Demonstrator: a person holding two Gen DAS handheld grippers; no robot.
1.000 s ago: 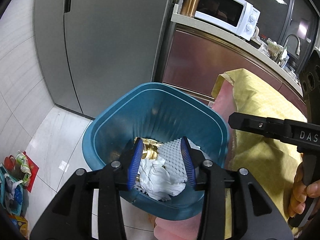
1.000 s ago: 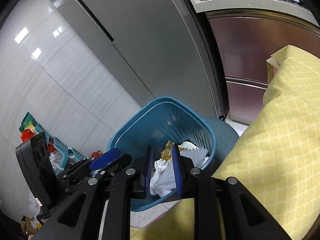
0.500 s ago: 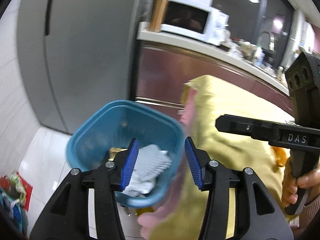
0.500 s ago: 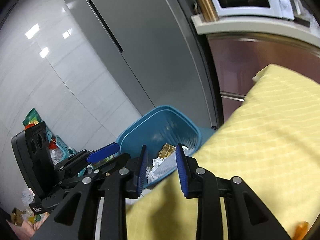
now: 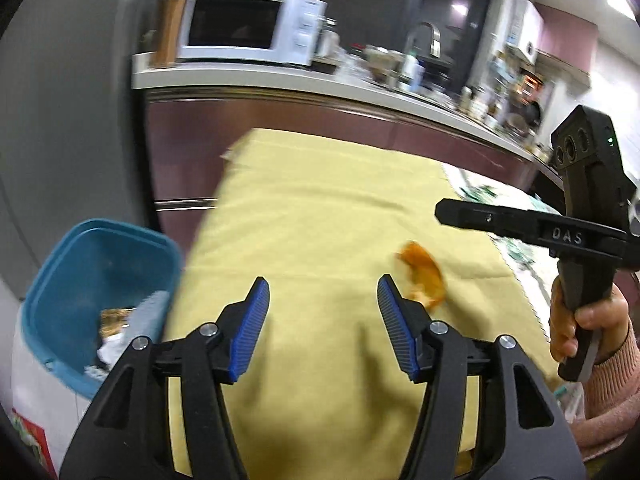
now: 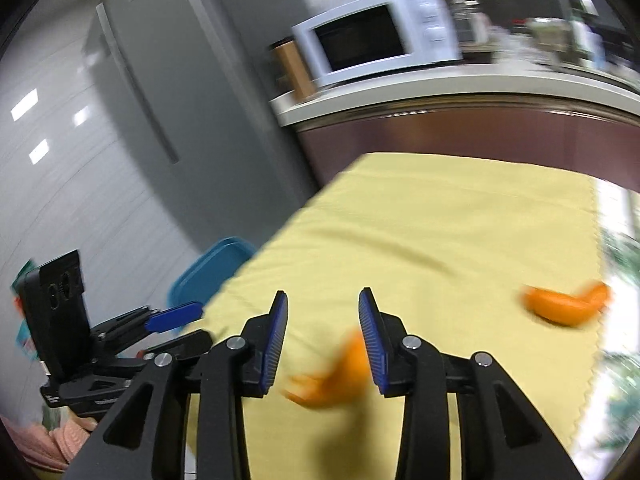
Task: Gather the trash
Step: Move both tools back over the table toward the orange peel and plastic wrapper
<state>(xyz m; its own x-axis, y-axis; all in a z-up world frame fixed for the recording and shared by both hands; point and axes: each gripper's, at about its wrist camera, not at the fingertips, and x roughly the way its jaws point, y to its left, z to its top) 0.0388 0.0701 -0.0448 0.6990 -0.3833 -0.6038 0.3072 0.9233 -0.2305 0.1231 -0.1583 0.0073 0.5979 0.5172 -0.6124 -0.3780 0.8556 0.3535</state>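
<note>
A blue bin [image 5: 92, 272] with white paper and gold wrappers inside stands at the table's left end; its rim shows in the right wrist view [image 6: 208, 272]. My left gripper [image 5: 322, 330] is open and empty above the yellow tablecloth [image 5: 320, 220]. An orange peel [image 5: 422, 276] lies just right of its right finger. My right gripper [image 6: 323, 340] is open over the cloth [image 6: 440, 240], with a blurred orange peel [image 6: 336, 380] between and below its fingers. A second peel [image 6: 564, 306] lies at the right.
A grey fridge [image 6: 160, 100] stands behind the bin. A counter [image 5: 280, 80] carries a white microwave [image 5: 248, 28] and clutter. A patterned white cloth [image 5: 516, 216] covers the table's right part.
Both grippers swung right, away from the bin and over the yellow cloth. Both opened wider. Orange peels came into view. The frames now are motion-blurred.
</note>
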